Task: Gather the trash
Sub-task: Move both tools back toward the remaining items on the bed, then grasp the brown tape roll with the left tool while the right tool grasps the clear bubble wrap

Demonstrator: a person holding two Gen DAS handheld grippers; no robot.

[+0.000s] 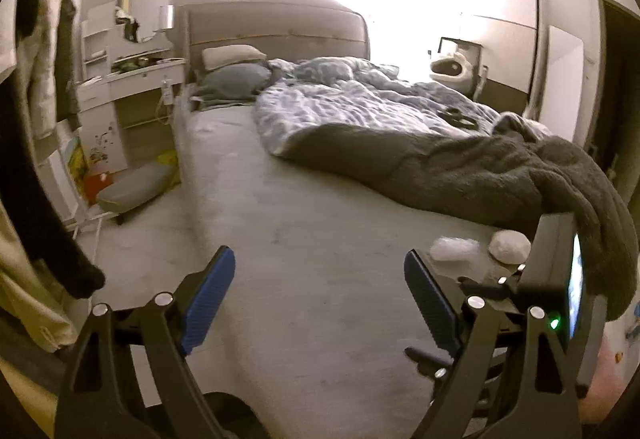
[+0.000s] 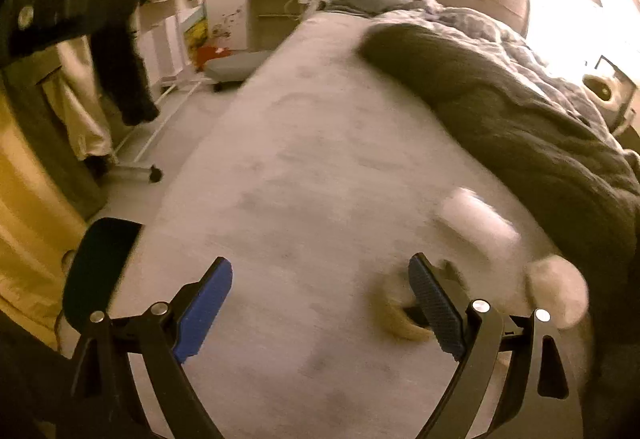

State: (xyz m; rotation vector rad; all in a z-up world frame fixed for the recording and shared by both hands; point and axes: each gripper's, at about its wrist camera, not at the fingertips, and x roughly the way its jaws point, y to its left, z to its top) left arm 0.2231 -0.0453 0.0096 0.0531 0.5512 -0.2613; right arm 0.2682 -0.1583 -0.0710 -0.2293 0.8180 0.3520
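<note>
On the grey bed sheet [image 1: 320, 199], near the foot of the bed, lie a crumpled clear-white wrapper [image 1: 454, 249] and a white paper ball [image 1: 509, 245]. My left gripper [image 1: 320, 299] hovers open over bare sheet to their left, nothing between its blue pads. The right wrist view is motion-blurred. It shows the white wrapper [image 2: 476, 217], the white ball [image 2: 560, 291] and a yellowish crumpled piece [image 2: 394, 313] just beside the right finger. My right gripper [image 2: 320, 303] is open and holds nothing.
A dark fleece blanket [image 1: 500, 175] and a patterned duvet [image 1: 360, 107] cover the bed's right side, with scissors [image 1: 458, 117] on the duvet. A black housing with a lit screen [image 1: 560, 263] sits at right. Clothes hang on a rack [image 2: 120, 39] left of the bed, by a white vanity desk [image 1: 132, 75].
</note>
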